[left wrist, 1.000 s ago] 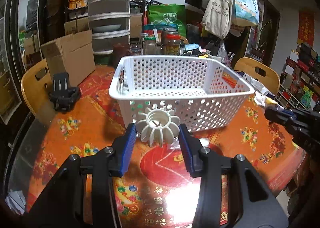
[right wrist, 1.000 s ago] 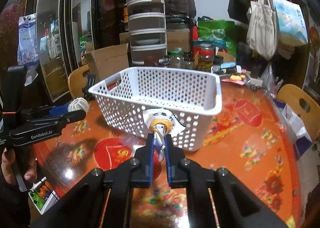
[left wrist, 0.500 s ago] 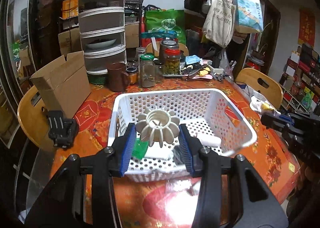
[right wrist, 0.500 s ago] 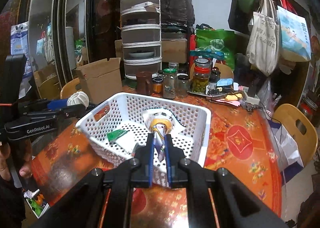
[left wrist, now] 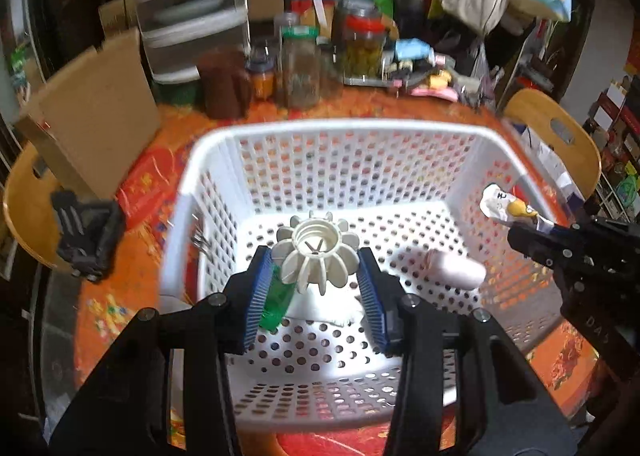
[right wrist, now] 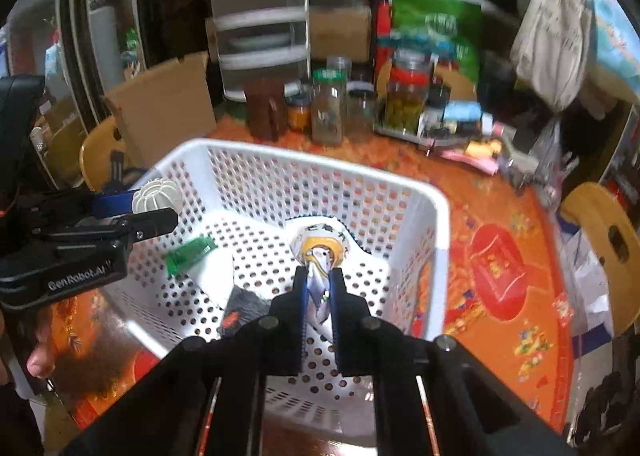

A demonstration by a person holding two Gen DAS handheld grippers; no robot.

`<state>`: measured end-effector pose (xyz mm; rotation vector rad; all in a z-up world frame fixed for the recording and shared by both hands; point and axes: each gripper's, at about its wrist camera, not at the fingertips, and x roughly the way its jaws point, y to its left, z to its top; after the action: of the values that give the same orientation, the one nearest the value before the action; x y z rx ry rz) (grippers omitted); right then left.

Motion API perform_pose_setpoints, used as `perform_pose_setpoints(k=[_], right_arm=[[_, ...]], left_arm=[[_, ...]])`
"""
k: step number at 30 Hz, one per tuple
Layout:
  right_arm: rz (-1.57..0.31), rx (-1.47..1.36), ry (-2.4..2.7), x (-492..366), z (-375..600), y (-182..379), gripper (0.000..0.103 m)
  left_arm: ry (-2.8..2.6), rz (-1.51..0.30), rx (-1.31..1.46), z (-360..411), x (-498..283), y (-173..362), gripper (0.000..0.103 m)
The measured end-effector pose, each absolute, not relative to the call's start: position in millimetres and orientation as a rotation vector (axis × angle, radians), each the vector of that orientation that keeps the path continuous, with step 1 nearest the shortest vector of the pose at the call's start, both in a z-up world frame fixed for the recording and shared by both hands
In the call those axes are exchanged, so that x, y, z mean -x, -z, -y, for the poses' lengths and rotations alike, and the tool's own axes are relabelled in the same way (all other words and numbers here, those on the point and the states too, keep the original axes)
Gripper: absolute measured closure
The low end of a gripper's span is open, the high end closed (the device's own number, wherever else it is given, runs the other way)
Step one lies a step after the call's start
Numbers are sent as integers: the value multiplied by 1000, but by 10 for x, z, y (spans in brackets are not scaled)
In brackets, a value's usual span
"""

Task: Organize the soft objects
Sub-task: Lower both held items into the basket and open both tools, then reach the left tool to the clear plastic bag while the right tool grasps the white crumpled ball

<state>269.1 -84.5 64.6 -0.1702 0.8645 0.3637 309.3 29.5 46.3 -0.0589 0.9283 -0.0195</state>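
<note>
My left gripper (left wrist: pixel 316 276) is shut on a cream ribbed, pumpkin-shaped soft object (left wrist: pixel 316 260) and hangs over the inside of the white perforated basket (left wrist: pixel 332 128). My right gripper (right wrist: pixel 319 282) is shut on a white crinkly packet with a yellow ring print (right wrist: pixel 322 248), also above the basket (right wrist: pixel 436 200). In the left wrist view the right gripper (left wrist: pixel 520 234) reaches in from the right with the packet (left wrist: pixel 502 208). On the basket floor lie a green packet (left wrist: pixel 276 302), a white folded item (left wrist: pixel 320 308), a pale tube (left wrist: pixel 456 270) and a dark pouch (right wrist: pixel 244 312).
Glass jars (left wrist: pixel 300 64) and a brown mug (left wrist: pixel 224 84) stand behind the basket on the orange patterned table (right wrist: pixel 500 264). A cardboard box (left wrist: pixel 96 116) and a black clamp (left wrist: pixel 86 236) sit left. Wooden chairs (right wrist: pixel 608 240) flank the table. A person's hand (right wrist: pixel 40 356) holds the left gripper.
Both grippers moved forward from in front of the basket to above its inside, tilting downward, each still holding its object. The basket floor and its contents came into view.
</note>
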Motion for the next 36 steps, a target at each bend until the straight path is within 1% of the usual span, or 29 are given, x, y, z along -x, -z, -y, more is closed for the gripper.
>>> perform_pose_setpoints(k=[7, 12, 16, 18, 19, 20, 21, 22, 23, 24, 25, 26, 27, 28, 29, 30, 34, 36], right_arm=[[-953, 179, -374, -2830, 796, -362, 94], [-985, 191, -369, -2885, 762, -268, 94], [-989, 198, -345, -2910, 773, -233, 89], [-977, 189, -340, -2905, 789, -254, 72], [-964, 188, -338, -2898, 797, -275, 67], [-953, 187, -335, -2890, 806, -298, 57], [-943, 183, -334, -2877, 816, -325, 50], [-934, 179, -337, -2870, 825, -347, 48], [-928, 177, -339, -2863, 833, -366, 44], [-921, 176, -338, -2849, 836, -387, 42], [-913, 175, -337, -2835, 844, -409, 41], [-909, 174, -338, -2821, 851, -426, 36], [-907, 173, -338, -2809, 859, -436, 27], [-904, 176, -334, -2790, 859, -444, 22], [-901, 181, -326, -2779, 859, -449, 13], [-898, 185, -322, -2771, 863, -451, 9], [-895, 167, -321, -2742, 900, -484, 7], [-873, 155, -323, -2693, 941, -540, 1]], left_arm=[[15, -996, 82, -306, -3232, -114, 62], [17, -996, 85, -304, -3233, -58, 62], [24, -978, 94, -313, -3221, -82, 62], [32, -965, 95, -315, -3194, -117, 58], [35, -959, 97, -319, -3182, -134, 51], [35, -953, 98, -323, -3170, -149, 45], [37, -941, 97, -326, -3146, -174, 44], [41, -930, 97, -325, -3122, -201, 39], [35, -910, 88, -320, -3079, -242, 30], [26, -895, 75, -312, -3049, -271, 23], [18, -876, 58, -300, -3012, -306, 10], [12, -856, 41, -288, -2974, -342, 4], [4, -841, 27, -275, -2941, -375, 3], [-2, -836, 21, -271, -2919, -400, 3], [0, -834, 25, -272, -2898, -430, 3], [6, -832, 30, -277, -2881, -452, 3], [6, -805, 30, -303, -2781, -578, 3], [10, -782, 33, -324, -2659, -677, 3]])
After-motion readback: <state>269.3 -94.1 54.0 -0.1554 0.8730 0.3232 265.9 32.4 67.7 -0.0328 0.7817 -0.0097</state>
